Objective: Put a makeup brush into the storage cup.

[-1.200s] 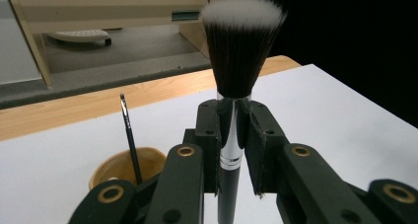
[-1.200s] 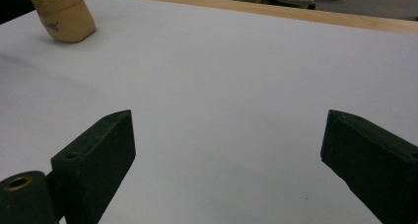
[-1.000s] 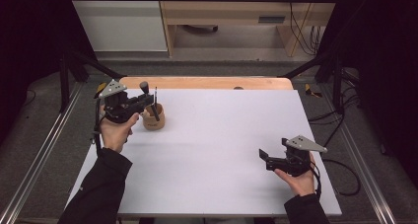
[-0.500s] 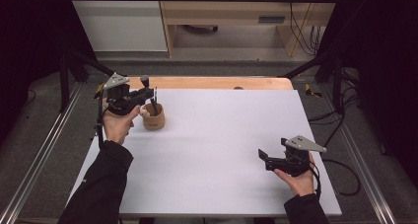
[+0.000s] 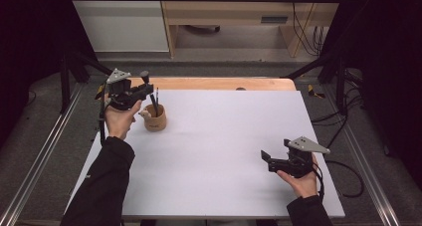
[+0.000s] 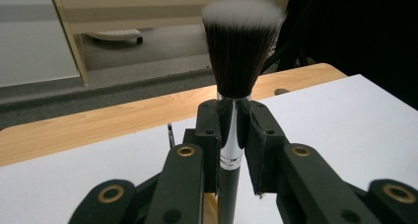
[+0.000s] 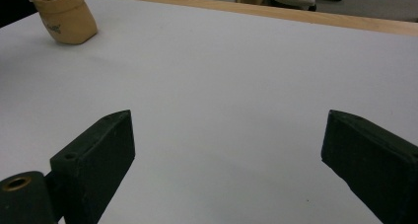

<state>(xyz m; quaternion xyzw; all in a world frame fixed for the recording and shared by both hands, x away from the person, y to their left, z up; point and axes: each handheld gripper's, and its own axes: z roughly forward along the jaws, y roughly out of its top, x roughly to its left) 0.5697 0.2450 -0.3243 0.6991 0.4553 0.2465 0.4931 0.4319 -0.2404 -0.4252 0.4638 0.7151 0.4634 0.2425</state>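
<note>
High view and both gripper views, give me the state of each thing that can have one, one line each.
Left gripper: shut on the makeup brush.
Makeup brush: upright, bristles up, handle clamped between the jaws, above the holder.
Right gripper: open, nothing between its jaws, low over the white tabletop.
Tan holder: standing on the tabletop, a thin dark tool sticking out of it.

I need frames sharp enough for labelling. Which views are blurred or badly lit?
High view: evenly lit table, dark surroundings. Left gripper view: makeup brush soft-edged at its pale tips, background hazy. Right gripper view: its black jaws blurred up close, tan cup reasonably clear.
</note>
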